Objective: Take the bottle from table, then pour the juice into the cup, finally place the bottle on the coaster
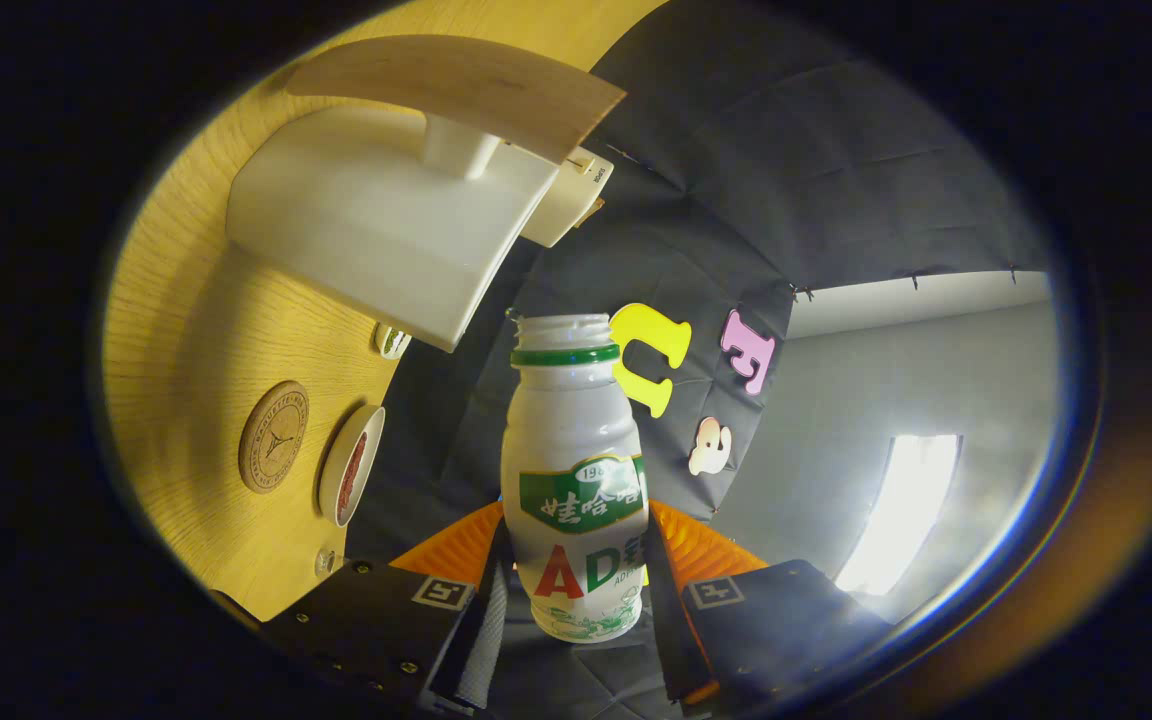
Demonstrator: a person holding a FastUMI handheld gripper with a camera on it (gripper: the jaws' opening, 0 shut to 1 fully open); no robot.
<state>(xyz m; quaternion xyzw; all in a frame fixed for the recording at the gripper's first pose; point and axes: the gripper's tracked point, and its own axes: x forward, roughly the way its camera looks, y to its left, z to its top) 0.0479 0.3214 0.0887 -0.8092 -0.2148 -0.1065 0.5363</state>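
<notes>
Gripping the white plastic bottle (574, 480) with a green neck ring and a green-and-red label, the gripper (576, 580) has its jaws clamped on the bottle's lower body, one finger pressing each side at the level of the label. The bottle stands straight along the fingers, its cap off and its threaded mouth open, pointing away from the camera toward the dark cloth wall (786, 180) of the booth.

The whole scene is rolled sideways in the gripper view, so the light wooden table (186, 330) runs up the side beyond the left finger. On it lies a round cork coaster (273, 437) with a stamped mark, and just beside that, nearer the bottle, sits a small white cup (351, 465), seen nearly edge-on, with something dark red inside it. Both are well apart from the bottle. Farther along the table stands a large white block-shaped stand (376, 220) with a thin curved wooden board (466, 85) fixed above it on a short white post. A pale grey wall (896, 370) with a bright lit panel (901, 510) shows beyond the right finger.
</notes>
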